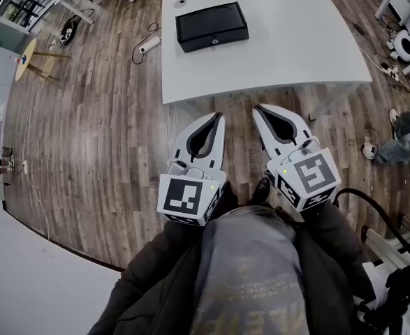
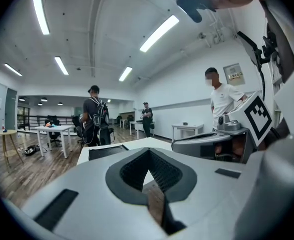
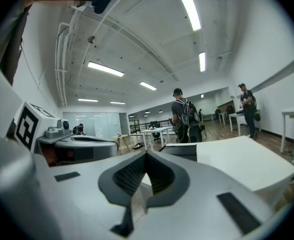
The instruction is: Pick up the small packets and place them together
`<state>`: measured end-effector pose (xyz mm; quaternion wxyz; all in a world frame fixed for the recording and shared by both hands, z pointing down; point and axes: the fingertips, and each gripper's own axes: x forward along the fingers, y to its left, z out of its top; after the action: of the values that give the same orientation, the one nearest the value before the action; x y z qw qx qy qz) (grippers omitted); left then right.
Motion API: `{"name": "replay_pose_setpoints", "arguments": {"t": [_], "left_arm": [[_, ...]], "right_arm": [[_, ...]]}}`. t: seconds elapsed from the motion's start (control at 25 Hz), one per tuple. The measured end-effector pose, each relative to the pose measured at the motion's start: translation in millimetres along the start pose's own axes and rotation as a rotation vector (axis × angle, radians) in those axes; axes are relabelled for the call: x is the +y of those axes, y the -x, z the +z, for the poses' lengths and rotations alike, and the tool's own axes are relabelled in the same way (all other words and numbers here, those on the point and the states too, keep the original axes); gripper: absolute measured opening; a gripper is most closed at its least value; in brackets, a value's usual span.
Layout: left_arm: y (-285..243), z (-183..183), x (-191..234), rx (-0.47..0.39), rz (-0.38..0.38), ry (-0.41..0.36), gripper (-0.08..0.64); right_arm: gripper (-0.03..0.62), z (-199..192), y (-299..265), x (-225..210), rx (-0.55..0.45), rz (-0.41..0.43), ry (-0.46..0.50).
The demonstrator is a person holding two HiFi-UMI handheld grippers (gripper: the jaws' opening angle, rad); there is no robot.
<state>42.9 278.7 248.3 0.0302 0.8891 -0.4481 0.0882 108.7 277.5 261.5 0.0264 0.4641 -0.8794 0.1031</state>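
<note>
No small packets show in any view. A flat black case (image 1: pixel 211 25) lies at the far left of the white table (image 1: pixel 295 47); it also appears as the black case (image 2: pixel 106 151) and the black case (image 3: pixel 179 150) in the gripper views. My left gripper (image 1: pixel 220 116) and right gripper (image 1: pixel 255 107) are held side by side close to my body, over the wooden floor just short of the table's near edge. Both point roughly level toward the table. Each pair of jaws meets at the tips with nothing between: left gripper (image 2: pixel 148 151), right gripper (image 3: pixel 147 155).
A small round object (image 1: pixel 181 2) sits at the table's far left corner. A power strip with its cable (image 1: pixel 149 44) lies on the floor left of the table. A person's legs (image 1: pixel 404 138) are at the right. Other people stand farther off by desks (image 2: pixel 94 119).
</note>
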Motion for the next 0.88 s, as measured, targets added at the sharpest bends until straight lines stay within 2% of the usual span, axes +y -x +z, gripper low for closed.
{"name": "replay_pose_setpoints", "arguments": {"t": [0.12, 0.36, 0.6, 0.88], "left_arm": [[4.6, -8.3, -1.9, 0.027, 0.023, -0.008, 0.0], [7.6, -22.4, 2.8, 0.071, 0.059, -0.008, 0.001], [-16.2, -34.0, 17.6, 0.069, 0.024, 0.028, 0.0], [-60.6, -32.6, 74.3, 0.05, -0.012, 0.054, 0.0]], "right_arm": [[0.002, -6.7, 3.6, -9.7, -0.019, -0.006, -0.054], [0.002, -25.0, 1.8, -24.9, 0.01, -0.043, -0.071], [0.002, -37.8, -22.2, -36.7, 0.064, -0.058, -0.079], [0.002, -36.1, -81.2, -54.1, 0.114, -0.091, -0.068]]}}
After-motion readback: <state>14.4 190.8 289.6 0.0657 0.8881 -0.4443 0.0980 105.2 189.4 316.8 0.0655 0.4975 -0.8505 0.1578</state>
